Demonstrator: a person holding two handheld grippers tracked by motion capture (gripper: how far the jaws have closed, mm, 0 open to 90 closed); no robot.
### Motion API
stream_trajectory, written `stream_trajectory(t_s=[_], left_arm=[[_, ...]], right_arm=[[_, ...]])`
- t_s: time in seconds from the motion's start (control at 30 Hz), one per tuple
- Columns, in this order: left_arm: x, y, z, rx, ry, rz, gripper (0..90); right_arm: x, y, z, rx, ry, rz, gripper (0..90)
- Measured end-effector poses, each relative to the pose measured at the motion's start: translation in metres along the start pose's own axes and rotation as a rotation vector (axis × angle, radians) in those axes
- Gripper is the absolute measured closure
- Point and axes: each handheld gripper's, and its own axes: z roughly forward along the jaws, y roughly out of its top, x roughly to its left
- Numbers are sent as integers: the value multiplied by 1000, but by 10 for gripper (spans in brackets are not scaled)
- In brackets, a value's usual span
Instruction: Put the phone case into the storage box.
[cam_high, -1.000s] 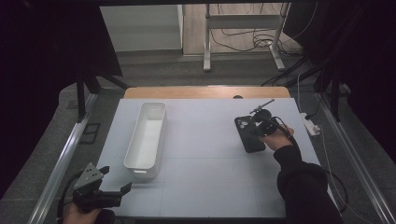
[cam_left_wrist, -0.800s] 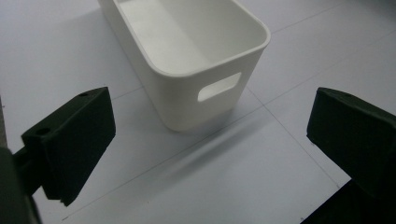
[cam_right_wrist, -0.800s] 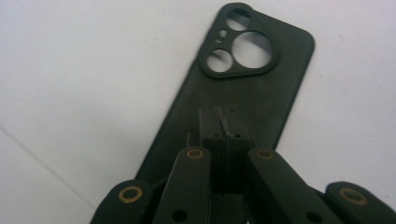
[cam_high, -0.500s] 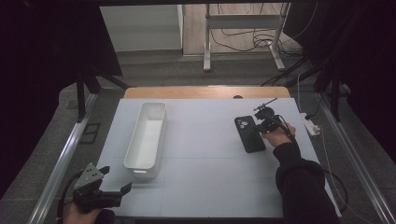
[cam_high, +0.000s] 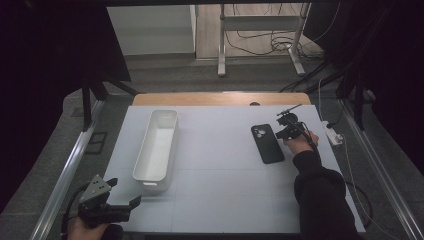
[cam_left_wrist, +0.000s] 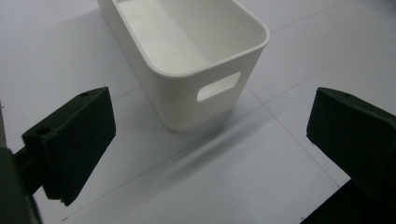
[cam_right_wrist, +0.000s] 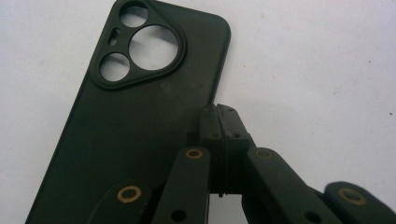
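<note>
**A:** Since a second ago your right gripper has slid off the phone case toward its right edge; the case, the bin and your left hand sit where they were.

**B:** State of the right gripper?

**A:** Jaws pressed flat together, nothing between them. In the right gripper view the closed tips sit at the case's right long edge, about halfway along it. Whether they touch that edge you cannot tell from these frames.

**B:** Where is the case relative to you?

**A:** Just left of your right gripper in the high view, lying flat on the white table, back side up. In the right gripper view the case runs up and to the left of the tips, with its camera cut-outs at the far end, ahead of the jaws.

**B:** And the left gripper?

**A:** Your left gripper is at the near left corner of the table, jaws spread wide, holding nothing. In the left gripper view the white bin stands just ahead of the jaws, its short end with the handle slot facing you, apart from both pads. In the high view the bin lies well to the left of your right gripper, with bare table between it and the case
</note>
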Motion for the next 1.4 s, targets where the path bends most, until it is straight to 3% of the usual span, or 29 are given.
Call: stream_trajectory(t_s=[0.5, 0.97, 1.4], left_arm=[[0, 0, 0, 3, 1, 5, 21], [-1, 1, 1, 4, 2, 8, 22], [-1, 1, 1, 4, 2, 10, 22]], right_arm=[[-1, 2, 11, 12, 2, 12, 892], [21, 8, 15, 3, 48, -65, 892], [33, 12, 19, -13, 90, -102, 891]])
